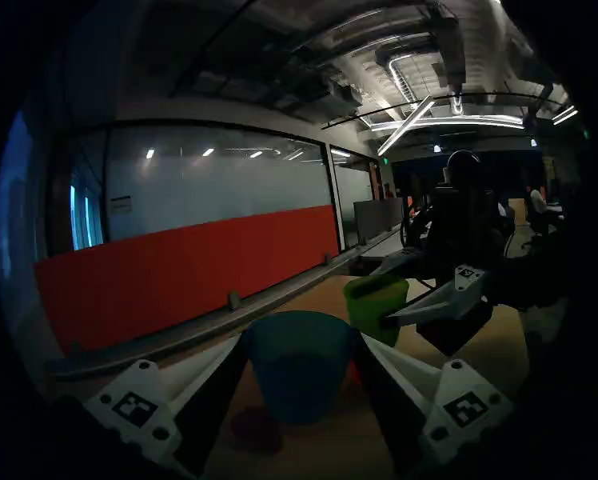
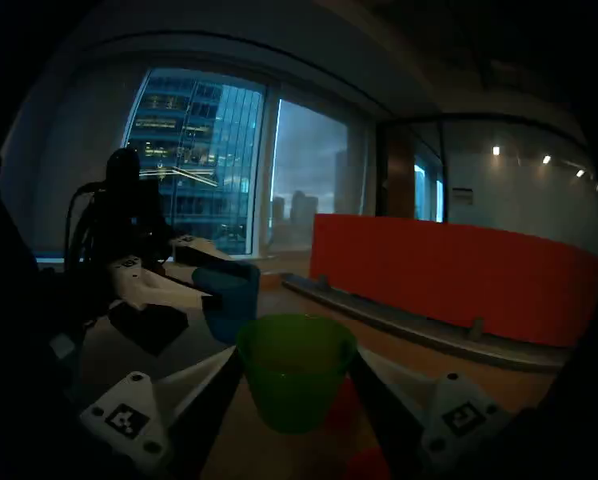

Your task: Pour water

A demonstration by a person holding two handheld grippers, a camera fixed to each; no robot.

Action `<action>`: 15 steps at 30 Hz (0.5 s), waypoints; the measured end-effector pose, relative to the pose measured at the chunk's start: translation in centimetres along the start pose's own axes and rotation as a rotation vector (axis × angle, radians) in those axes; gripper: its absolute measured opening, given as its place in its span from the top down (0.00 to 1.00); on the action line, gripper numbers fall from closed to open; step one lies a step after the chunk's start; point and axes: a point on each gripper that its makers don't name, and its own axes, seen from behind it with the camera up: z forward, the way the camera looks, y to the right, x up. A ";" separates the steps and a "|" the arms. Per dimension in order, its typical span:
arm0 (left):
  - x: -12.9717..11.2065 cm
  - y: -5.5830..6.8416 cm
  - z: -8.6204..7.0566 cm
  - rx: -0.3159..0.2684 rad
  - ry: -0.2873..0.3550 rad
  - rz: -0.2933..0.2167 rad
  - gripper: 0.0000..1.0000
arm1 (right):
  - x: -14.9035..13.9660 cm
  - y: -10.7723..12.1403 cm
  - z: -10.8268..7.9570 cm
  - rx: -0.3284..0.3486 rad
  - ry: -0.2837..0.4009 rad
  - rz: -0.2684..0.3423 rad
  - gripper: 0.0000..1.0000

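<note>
The left claw point(image 1: 300, 352) clamped the blue cup point(image 1: 299, 380) upright; the right claw point(image 2: 297, 360) clamped the green cup point(image 2: 295, 388), also upright. Green sat just ahead-right of blue, near but apart, over the counter point(image 1: 499, 356).

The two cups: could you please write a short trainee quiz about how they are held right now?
1. True or false: the left hand-held gripper grips the blue cup.
2. The green cup is: A lying on its side, B upright, C upside down.
3. Fill in: the long wall panel past the table is ___.

Key: 1 true; 2 B; 3 red.
</note>
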 end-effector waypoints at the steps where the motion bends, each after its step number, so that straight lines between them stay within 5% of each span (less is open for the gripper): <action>1: 0.2 0.0 -0.1 0.002 0.002 0.011 0.11 | 0.0 -0.1 0.0 0.003 -0.001 0.001 0.09; 15: 3.1 -0.7 -0.5 0.057 0.036 0.181 0.11 | -1.1 -1.7 0.4 0.046 -0.025 0.002 0.09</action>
